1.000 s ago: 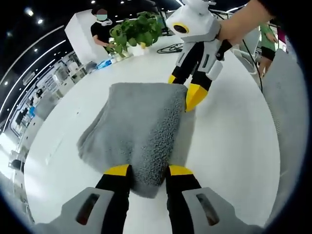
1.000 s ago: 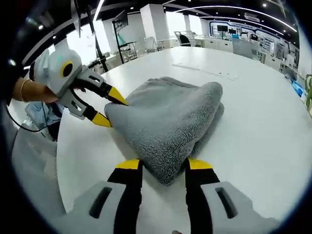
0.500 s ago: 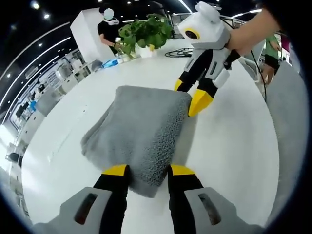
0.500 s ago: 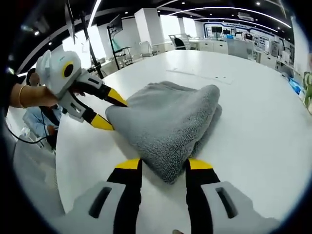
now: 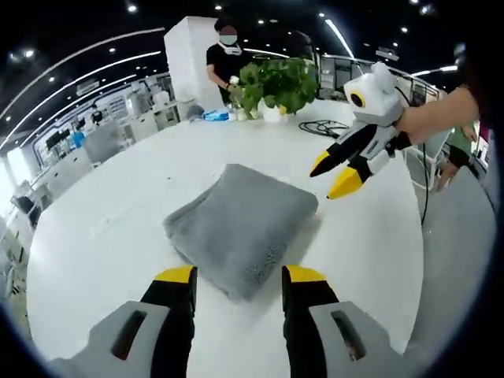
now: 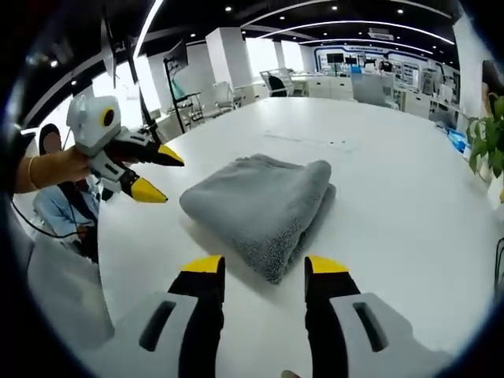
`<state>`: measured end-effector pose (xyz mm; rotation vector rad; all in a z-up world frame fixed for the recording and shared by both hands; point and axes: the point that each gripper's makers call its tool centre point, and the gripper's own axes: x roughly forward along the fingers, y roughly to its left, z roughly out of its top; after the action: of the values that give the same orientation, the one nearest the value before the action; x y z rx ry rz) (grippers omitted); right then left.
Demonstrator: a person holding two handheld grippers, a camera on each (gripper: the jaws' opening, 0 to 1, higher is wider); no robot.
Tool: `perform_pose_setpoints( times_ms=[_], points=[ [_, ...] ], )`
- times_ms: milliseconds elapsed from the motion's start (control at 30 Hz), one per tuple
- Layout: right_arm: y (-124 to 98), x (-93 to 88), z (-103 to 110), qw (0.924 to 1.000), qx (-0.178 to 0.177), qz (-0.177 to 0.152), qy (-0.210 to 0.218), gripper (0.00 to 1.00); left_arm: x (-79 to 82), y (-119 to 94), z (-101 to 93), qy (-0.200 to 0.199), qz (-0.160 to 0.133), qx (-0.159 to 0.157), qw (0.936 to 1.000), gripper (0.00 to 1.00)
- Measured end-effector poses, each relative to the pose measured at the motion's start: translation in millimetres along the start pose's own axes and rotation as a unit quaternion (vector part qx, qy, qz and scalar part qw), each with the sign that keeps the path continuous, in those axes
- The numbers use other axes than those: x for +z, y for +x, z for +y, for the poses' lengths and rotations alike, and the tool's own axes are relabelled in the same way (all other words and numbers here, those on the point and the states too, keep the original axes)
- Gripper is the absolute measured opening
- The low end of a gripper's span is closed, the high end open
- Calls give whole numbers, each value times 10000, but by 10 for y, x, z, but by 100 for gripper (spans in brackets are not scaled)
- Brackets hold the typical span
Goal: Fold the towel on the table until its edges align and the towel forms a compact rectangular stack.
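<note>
A: How did we judge the towel point(image 5: 240, 227) would handle?

B: Soft, limp and light, we thought. The thick pile should grip well between jaws, but the layers could slide over one another and sag if lifted by one corner. It lay folded in a thick rectangular stack at the centre of both views, flat on the white worktop point(image 5: 102, 236). In the right gripper view point(image 6: 264, 211) the rounded fold faced the right of the frame, with the layered edges toward the bottom.

A: Where would we have taken hold?

B: At two corners of the same edge, pinching through all layers at once, so the stack moved as one piece.

A: And the jaws?

B: The left gripper point(image 5: 236, 277) had its jaws apart and empty, the towel's near corner just above them in the frame. The right gripper point(image 6: 263, 268) was the same: spread, holding nothing. In the left gripper view the right gripper point(image 5: 332, 175) hung at upper right, jaws apart, clear of the towel.

A: What differed from half a second earlier?

B: Then both pairs of jaws straddled the towel's corners. Now both grippers had drawn back and the towel rested alone, looking compact, its edges roughly aligned.
</note>
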<state>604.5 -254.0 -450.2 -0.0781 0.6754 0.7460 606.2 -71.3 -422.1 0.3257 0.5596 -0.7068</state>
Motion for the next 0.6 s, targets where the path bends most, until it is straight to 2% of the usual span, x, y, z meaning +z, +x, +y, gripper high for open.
perform_pose_setpoints(
  times_ms=[133,267,400,467,600],
  points=[
    [-208,34,14,9998,-104,-141,32,41,76,-215,2,-197,-260,103,9994,49],
    [-426,74,30,9995,-220,-223,21,42,80,-431,-85,-186,-333,56,9993,54],
    [-615,94,45,9989,-288,-375,74,45,75,-603,-95,-287,-488,163,9983,62],
    [-663,95,82,9989,-271,-374,74,48,115,-740,-152,-172,-651,302,9973,66],
    [-816,66,196,9989,-238,-405,50,53,110,-869,-248,-259,-796,294,9961,80]
  ],
)
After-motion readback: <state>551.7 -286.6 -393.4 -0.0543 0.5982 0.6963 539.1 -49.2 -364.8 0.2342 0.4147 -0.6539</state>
